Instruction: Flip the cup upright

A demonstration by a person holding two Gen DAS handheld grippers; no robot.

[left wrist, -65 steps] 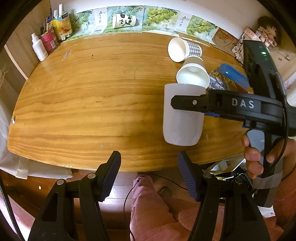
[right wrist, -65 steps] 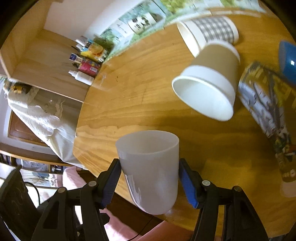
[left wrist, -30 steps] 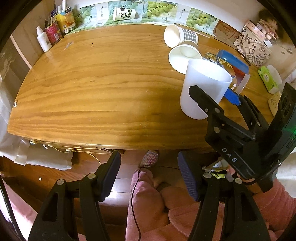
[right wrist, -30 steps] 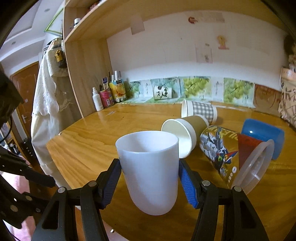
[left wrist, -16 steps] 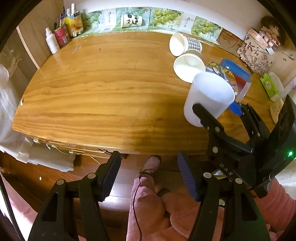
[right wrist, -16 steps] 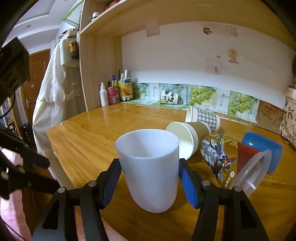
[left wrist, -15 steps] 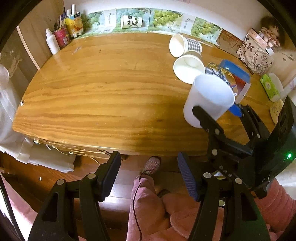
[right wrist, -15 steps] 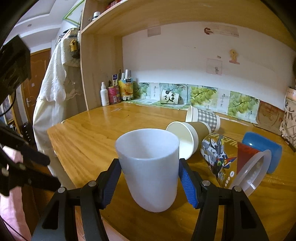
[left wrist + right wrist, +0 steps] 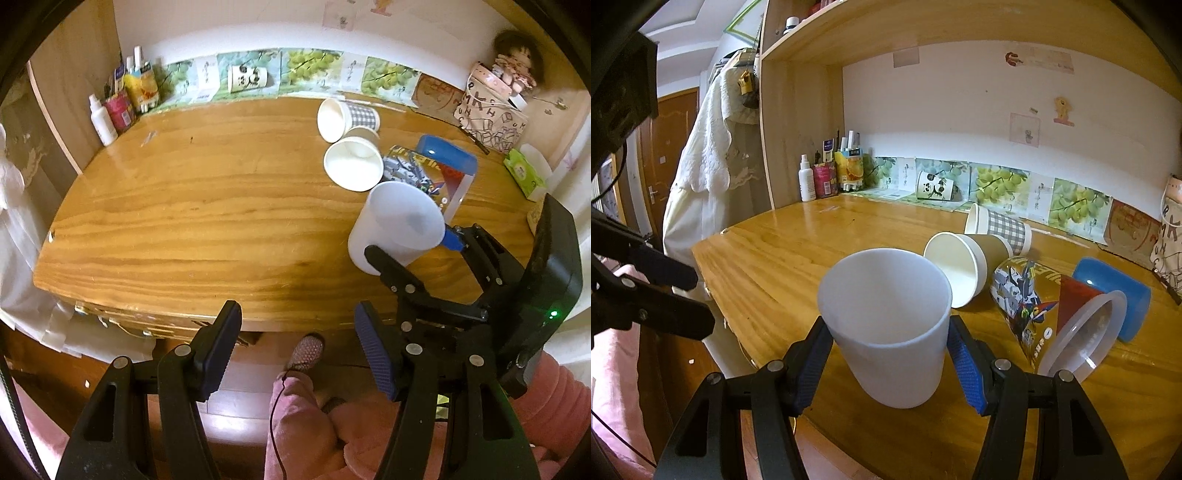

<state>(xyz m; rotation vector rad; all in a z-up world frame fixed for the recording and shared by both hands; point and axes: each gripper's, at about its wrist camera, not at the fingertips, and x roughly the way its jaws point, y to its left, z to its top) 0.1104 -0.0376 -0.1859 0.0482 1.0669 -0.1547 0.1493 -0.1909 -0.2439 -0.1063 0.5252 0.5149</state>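
Note:
A plain white cup (image 9: 890, 332) stands mouth up near the front edge of the wooden table (image 9: 783, 258). My right gripper (image 9: 890, 354) is shut on the white cup, one blue pad on each side of its lower wall. In the left wrist view the white cup (image 9: 397, 227) and the right gripper (image 9: 417, 254) sit at the right. My left gripper (image 9: 295, 350) is open and empty, held off the table's front edge above the floor.
Several cups lie on their sides behind the white one: a brown paper cup (image 9: 964, 262), a checked cup (image 9: 1001, 225), a printed clear cup (image 9: 1052, 314), a blue cup (image 9: 1115, 295), a panda cup (image 9: 934, 186). Bottles (image 9: 827, 177) stand at the back left.
The right gripper has turned the white cup from lying sideways to mouth up and brought it down near the table's front edge. The left gripper has pulled back slightly, staying open.

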